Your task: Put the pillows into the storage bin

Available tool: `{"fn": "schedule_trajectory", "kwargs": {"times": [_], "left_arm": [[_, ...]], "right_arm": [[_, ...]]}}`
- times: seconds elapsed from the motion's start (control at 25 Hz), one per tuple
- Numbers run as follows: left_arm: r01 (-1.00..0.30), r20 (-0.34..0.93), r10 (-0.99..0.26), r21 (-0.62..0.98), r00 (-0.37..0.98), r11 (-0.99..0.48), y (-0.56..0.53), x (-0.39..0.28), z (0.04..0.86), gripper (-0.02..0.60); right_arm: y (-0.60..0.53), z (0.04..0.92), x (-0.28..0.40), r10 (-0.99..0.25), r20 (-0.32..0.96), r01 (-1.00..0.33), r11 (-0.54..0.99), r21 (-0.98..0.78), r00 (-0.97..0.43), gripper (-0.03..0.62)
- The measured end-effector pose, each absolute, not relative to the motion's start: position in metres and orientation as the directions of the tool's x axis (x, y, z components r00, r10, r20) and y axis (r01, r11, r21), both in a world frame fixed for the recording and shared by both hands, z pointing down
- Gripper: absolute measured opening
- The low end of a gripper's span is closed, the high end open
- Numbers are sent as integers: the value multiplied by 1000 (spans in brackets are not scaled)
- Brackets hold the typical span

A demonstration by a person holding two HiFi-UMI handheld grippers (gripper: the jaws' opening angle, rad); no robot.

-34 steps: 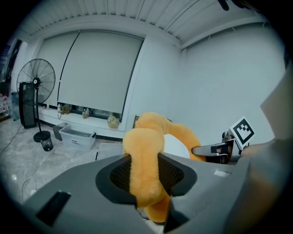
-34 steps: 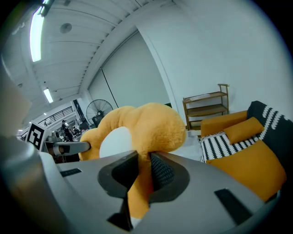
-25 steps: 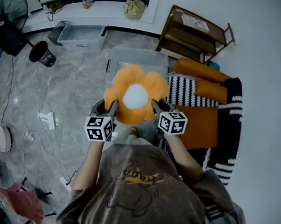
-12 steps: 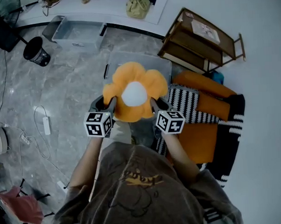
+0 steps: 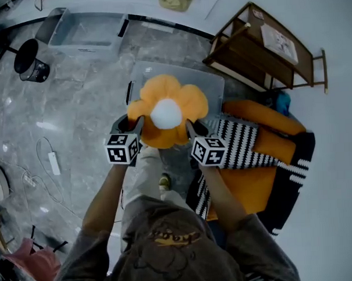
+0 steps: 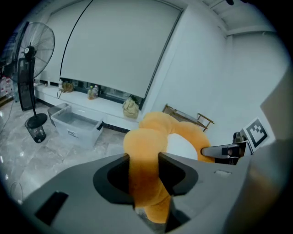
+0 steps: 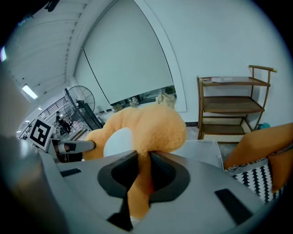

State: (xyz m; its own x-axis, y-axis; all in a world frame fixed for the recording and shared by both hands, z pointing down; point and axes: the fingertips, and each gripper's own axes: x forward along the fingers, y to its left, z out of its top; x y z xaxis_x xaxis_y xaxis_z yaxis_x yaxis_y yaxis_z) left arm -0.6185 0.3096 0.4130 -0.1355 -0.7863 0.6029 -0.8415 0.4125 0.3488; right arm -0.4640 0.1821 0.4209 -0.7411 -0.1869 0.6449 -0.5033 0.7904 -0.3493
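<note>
Now: left gripper (image 6: 143,164) is clamped on an orange petal at the pillow's (image 5: 166,117) left edge. The plush fills the gap and both pads press on it. Right gripper (image 7: 143,167) pinches a thinner fold of a petal at the right edge, jaws nearly together.

- Pillow: flower shape, white centre. It hangs between the two grippers, off the floor (image 5: 87,106), face up in the head view.
- Bin (image 5: 213,86): clear, on the floor just beyond and under the pillow. The pillow covers its near edge; the far rim and right corner show past the petals. The pillow is not yet inside.

Step in hand, as I read it: carry the pillow over the opening and lower it in.

- Move both grippers together and level, so the plush is not stretched.
- The right grip holds little material and looks the likelier to slip.
- Centre over the opening first; the petals span nearly the bin's width and may catch on the rim.
- Release both sides together once the pillow sits below the walls.

Farther: a striped pillow (image 5: 240,143) lies by the bin's right side, not yet binned. A shelf (image 5: 259,43) stands beyond.
</note>
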Motion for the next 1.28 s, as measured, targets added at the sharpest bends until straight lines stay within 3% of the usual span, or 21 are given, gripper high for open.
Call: {"fn": "schedule_trajectory", "kwargs": {"times": [0.44,0.68,0.8,0.88,1.28], "left_arm": [[-818,702,-710,380,-48,431,233,-693,593,156],[-813,751,-660,368,-26,450,209,-714,650,170],[-810,805,-592,319,-42,492,210,-727,667,278],[-806,820,-569,297,-61,513,212,-736,667,315],[-847,789,-614,343,25,405,180,-713,606,331]], "right_arm": [[106,596,-534,-135,726,-573,717,-398,-674,69],[80,651,-550,-115,758,-607,681,-411,-642,89],[59,661,-550,-142,768,-649,642,-408,-624,190],[51,663,-550,-131,773,-660,620,-425,-621,332],[34,604,-551,-154,726,-648,598,-471,-670,350]]}}
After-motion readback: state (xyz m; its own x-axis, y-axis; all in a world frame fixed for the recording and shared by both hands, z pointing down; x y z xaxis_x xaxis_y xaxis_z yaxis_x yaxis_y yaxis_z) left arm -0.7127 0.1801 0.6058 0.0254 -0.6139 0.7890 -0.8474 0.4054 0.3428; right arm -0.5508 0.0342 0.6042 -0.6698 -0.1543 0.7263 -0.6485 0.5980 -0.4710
